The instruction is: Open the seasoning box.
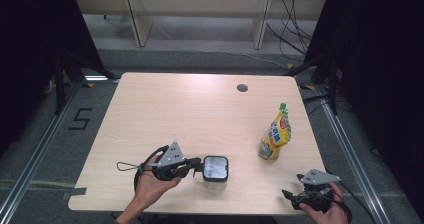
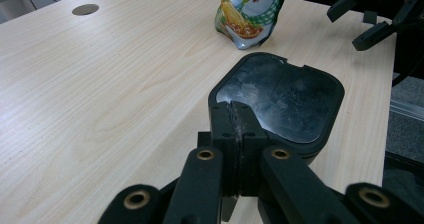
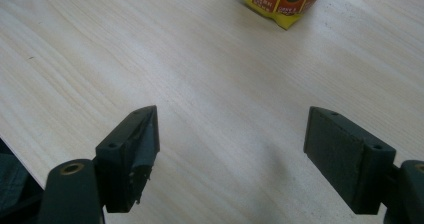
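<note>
Black-lidded container (image 2: pixel 280 101) rim pinched in left gripper (image 2: pixel 239 129) jaws

My left gripper (image 2: pixel 238 121) has its jaws pressed together at the near edge of a dark lid (image 2: pixel 282 96) with rounded corners, which sits on a container on the wooden table (image 2: pixel 100 94). Just beyond the lid stands a shiny snack pouch (image 2: pixel 247 11) printed with a cartoon penguin. At the far right, my other gripper (image 2: pixel 370 16) hangs with its jaws spread apart.
</note>
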